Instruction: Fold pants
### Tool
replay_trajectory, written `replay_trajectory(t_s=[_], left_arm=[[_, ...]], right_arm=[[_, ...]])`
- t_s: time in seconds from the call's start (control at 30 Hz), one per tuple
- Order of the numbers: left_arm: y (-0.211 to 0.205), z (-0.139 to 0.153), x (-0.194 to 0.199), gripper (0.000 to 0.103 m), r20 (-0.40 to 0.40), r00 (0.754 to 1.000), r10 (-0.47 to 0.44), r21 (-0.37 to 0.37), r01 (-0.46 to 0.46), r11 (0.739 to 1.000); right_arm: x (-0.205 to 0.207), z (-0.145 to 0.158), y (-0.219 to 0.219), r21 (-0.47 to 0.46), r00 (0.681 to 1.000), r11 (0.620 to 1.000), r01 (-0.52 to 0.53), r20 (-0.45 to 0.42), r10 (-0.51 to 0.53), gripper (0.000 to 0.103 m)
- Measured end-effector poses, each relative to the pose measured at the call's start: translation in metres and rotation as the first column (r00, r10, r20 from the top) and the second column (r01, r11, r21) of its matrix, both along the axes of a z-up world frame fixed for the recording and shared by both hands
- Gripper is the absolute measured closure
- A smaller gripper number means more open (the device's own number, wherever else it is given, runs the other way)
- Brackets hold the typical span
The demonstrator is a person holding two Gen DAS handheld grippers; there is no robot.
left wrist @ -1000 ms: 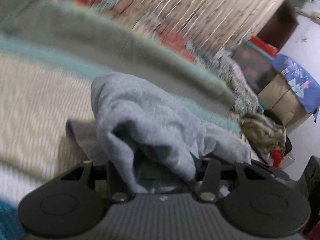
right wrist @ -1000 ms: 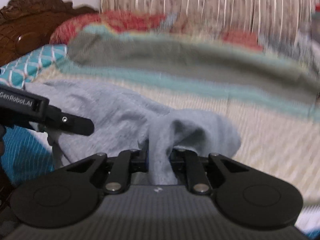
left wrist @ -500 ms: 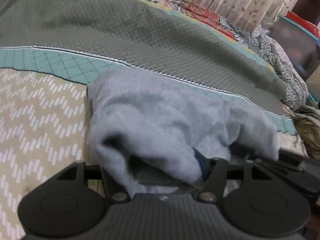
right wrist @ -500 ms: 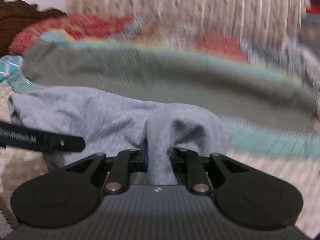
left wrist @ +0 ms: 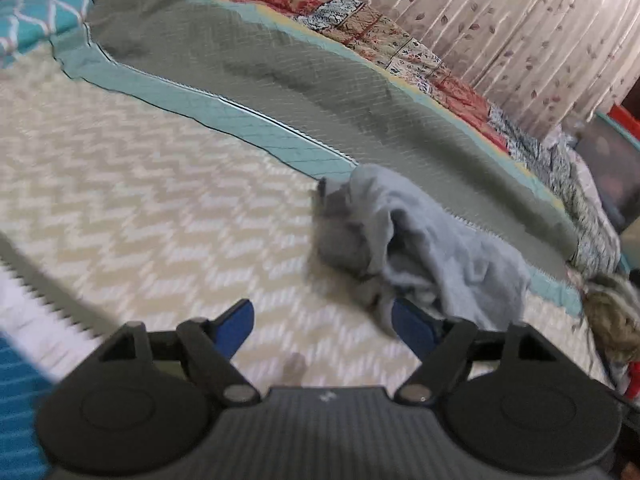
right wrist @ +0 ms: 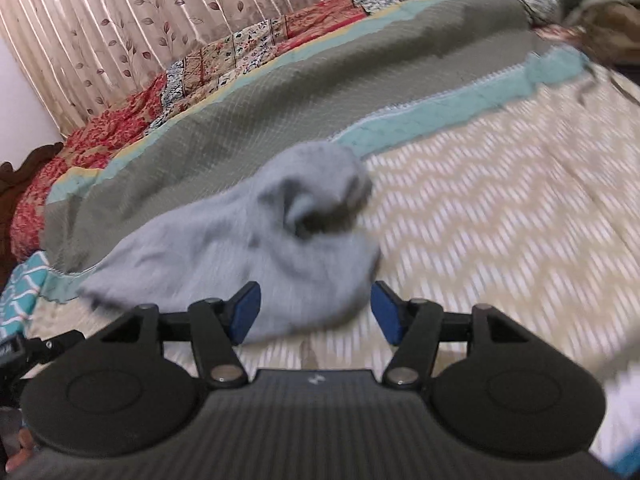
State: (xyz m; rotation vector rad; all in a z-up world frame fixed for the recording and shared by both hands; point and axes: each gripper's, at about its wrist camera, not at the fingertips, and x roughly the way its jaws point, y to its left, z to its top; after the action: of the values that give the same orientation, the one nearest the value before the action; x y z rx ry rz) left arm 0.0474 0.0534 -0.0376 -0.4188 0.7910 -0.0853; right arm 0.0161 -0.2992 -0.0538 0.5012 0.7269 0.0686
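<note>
Loosely bunched, the grey pants (left wrist: 420, 248) (right wrist: 264, 248) lie on the bed, on the cream zigzag bedspread (left wrist: 152, 208) (right wrist: 500, 208), with their far edge against the teal band (left wrist: 256, 128) (right wrist: 420, 124) that borders the olive quilted blanket (left wrist: 304, 76) (right wrist: 304, 92). They form a long, rumpled heap whose long axis runs roughly along that teal band. In the left wrist view one end is rolled into a rounded lump pointing up and left, while the rest spreads down toward the right. In the right wrist view the heap stretches from a flat, thin end at the lower left — near the patterned teal pillow (right wrist: 18, 288) at the head of the bed — to a puffed, hollowed fold at the upper right.

Both tools are off the cloth. The left gripper (left wrist: 324, 326) has its blue pads spread wide over bare bedspread, the right-hand pad just beside the near edge of the pants. The right gripper (right wrist: 316, 312) is spread wide too, and the near edge of the pants lies between its pads, unclamped.

Beyond the blanket runs a red and floral patchwork quilt (left wrist: 360, 24) (right wrist: 132, 112), then a leaf-print curtain (left wrist: 520, 20) (right wrist: 120, 20). A mottled brown bundle (left wrist: 612, 312) — too blurred to identify — sits at the foot corner of the bed.
</note>
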Motion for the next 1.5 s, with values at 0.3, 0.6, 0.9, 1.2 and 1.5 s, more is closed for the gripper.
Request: replay_trajectory(t_s=[0.3,0.6,0.9,1.2,1.5], left_arm=[[-0.048,0.039,-0.076,0.004,0.06,0.993,-0.106,0.167,0.095,0.981],[-0.081,0.054,-0.113,0.0,0.072,0.989,-0.13,0.304,0.102,0.947],[-0.089,0.054,-0.123,0.0,0.104,0.992,-0.067,0.412,0.019,0.911],[-0.095,0.046,-0.122,0.0,0.086,0.994,-0.062,0.455,0.016,0.89],[-0.104,0.039,-0.118,0.0,0.029,0.997,-0.071,0.487,0.048,0.872]], right_arm=[[-0.071,0.015,0.024,-0.042,0.999,0.998,-0.035,-0.021,0.034,0.03],[-0.112,0.033,0.039,-0.128,0.999,0.991,-0.028,0.016,0.03,0.008],[-0.119,0.031,0.054,-0.146,0.999,0.988,-0.046,0.01,0.048,0.007],[-0.12,0.026,0.06,-0.134,0.999,0.99,-0.047,-0.005,0.046,0.007],[-0.119,0.022,0.06,-0.125,0.999,0.991,-0.035,-0.019,0.033,0.006]])
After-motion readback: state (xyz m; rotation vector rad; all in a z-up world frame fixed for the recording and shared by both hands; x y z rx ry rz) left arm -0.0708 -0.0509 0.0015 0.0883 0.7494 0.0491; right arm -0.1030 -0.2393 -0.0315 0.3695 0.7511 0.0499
